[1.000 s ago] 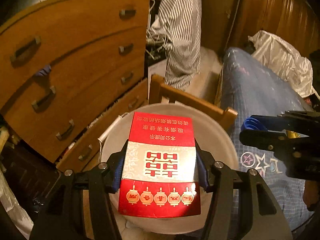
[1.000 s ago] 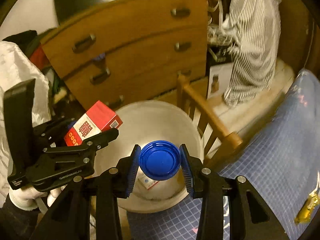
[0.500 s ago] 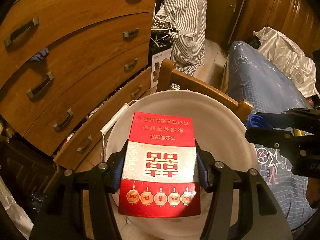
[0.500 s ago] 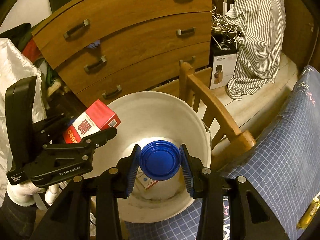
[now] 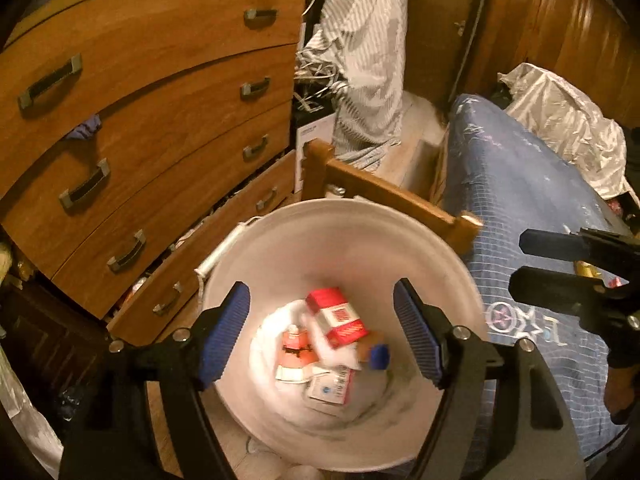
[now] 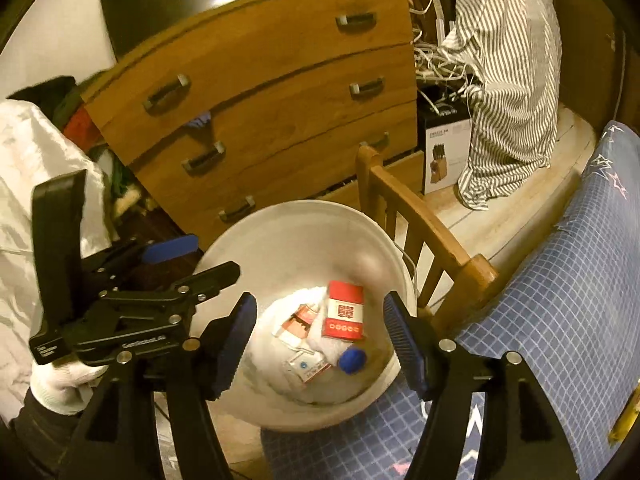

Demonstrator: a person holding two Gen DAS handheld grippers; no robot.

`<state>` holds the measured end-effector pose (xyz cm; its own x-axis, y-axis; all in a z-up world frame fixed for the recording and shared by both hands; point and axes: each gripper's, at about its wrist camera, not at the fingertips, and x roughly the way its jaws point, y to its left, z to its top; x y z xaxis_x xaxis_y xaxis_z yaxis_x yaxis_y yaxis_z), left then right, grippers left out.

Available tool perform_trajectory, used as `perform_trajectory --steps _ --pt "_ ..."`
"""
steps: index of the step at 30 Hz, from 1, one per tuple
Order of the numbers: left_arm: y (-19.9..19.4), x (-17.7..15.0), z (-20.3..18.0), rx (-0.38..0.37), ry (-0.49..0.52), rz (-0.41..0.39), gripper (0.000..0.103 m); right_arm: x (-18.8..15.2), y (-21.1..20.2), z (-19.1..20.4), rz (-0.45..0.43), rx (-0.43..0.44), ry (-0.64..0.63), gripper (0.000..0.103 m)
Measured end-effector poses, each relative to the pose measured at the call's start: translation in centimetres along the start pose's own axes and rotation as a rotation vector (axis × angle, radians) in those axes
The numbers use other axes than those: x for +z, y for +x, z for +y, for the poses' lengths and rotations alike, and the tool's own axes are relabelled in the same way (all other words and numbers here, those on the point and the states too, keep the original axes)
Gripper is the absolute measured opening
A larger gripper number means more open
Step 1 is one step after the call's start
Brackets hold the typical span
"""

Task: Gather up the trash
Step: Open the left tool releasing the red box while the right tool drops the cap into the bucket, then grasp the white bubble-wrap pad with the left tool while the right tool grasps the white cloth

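- White plastic makes up the bucket that sits directly below both claws; it serves as the bin, wedged between a wooden dresser and the bed's blue checked cover.
- The red cigarette pack lies inside the bucket, beneath and ahead of the left claw, on top of crumpled white paper and other small cartons.
- The blue bottle cap also rests in the bucket, below the right claw and just beside the red pack.
- Left claw: its jaws are opening, blue pads apart, nothing between them.
- Right claw: its jaws are opening as well, standing apart with nothing gripped.
- Both claws point steeply down over the bucket's mouth, side by side; a white-gloved hand holds the left one.
- Risk, as I judge it: the bucket is light and stands close to the wooden chair back, so a claw swung away carelessly could clip the rim or the chair and tip the trash out.
- A second risk: one yellowish wrapper lies on the bed well off to the right claw's side and could be overlooked.
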<state>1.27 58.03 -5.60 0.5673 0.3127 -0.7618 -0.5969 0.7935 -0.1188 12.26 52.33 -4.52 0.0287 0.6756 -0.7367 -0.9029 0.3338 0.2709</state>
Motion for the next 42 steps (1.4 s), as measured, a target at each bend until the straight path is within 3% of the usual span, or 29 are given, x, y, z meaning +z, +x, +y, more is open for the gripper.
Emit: perform_trajectory --steps 6,9,14,20,25,29,32,35,38,42 --pt "-2.1 -2.1 -3.6 -0.06 0.051 -0.02 0.071 -5.2 -6.6 -1.1 -0.092 0.02 0.005 0.07" --pt "-2.6 -3.8 -5.6 -0.101 0.086 -0.01 0.071 -9.4 -10.3 -2.6 -0.124 0.003 0.016 0.071" --pt "-3.3 -6.2 -11.3 -0.192 0.198 -0.007 0.071 -19.0 -18.2 -7.2 -0.221 -0.111 0.067 0.075" --pt "-1.7 -8.9 -21.2 -0.33 0.354 0.046 0.071 -33.0 -27.7 -15.8 -0.272 -0.3 0.266 0.075" --pt "-0.5 -13.3 -30.4 -0.448 0.483 0.111 0.071 -43.2 -34.5 -24.2 -0.35 -0.477 0.49 0.075" --pt "0.0 -16.1 -35.6 -0.511 0.528 0.162 0.071 -49.5 -35.5 -30.6 -0.377 -0.478 0.692 0.075" --pt "0.0 -17.4 -37.3 -0.525 0.547 0.183 0.075 -51.6 -34.6 -32.0 -0.366 -0.412 0.731 0.075" --pt "0.3 -17.9 -37.8 -0.528 0.531 0.208 0.075 -51.6 -33.1 -30.7 -0.354 -0.365 0.69 0.075" --pt "0.7 -17.5 -37.2 -0.514 0.499 0.215 0.075 -50.0 -31.5 -27.7 -0.353 -0.318 0.634 0.075" --pt "0.9 -16.2 -34.9 -0.492 0.415 0.204 0.076 -46.6 -28.9 -22.3 -0.346 -0.186 0.532 0.079"
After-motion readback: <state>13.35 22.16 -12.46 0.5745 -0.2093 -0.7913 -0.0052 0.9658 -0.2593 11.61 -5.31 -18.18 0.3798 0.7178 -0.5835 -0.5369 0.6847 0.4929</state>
